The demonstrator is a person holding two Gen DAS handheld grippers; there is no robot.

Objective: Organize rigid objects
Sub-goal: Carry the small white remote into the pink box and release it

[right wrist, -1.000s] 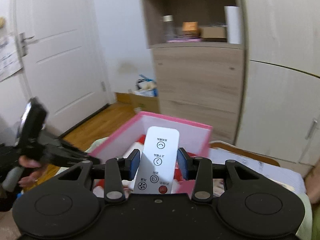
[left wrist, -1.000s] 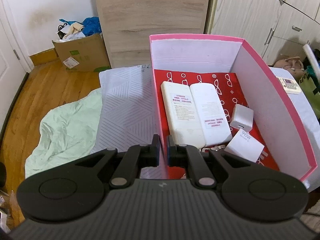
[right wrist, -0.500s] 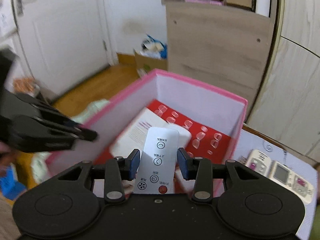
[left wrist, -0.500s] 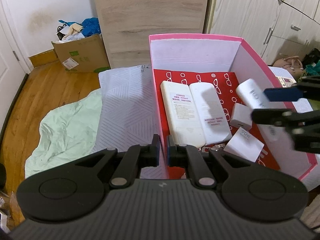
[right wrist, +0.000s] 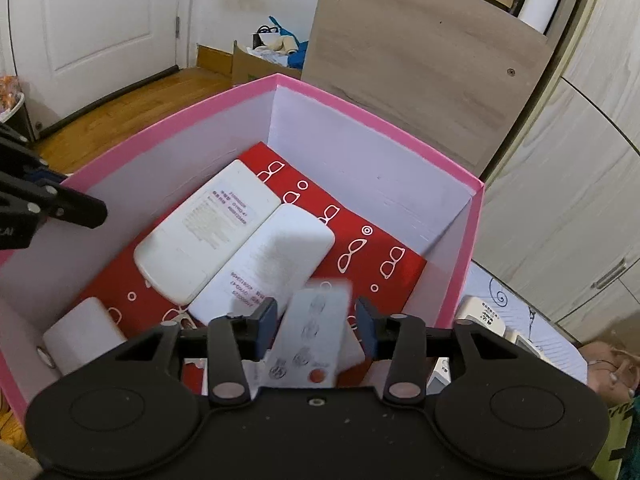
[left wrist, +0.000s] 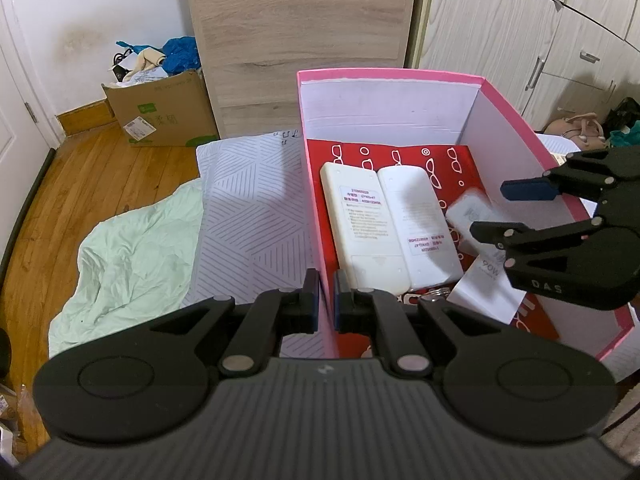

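this is a room in a home, likely a bedroom: a wooden plank floor (left wrist: 60, 184), a white panelled door (right wrist: 100, 20), pale wardrobe doors with metal handles (left wrist: 560, 60), a wood-grain shelf unit (right wrist: 420, 60), and an open cardboard box (left wrist: 164, 116) stuffed with household odds against the wall.

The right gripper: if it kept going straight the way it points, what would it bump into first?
Probably the small white remote control with a red button, loose between the right gripper's open fingers; beyond it, the two long white remotes on the pink box's red floor. Depth is uncertain.
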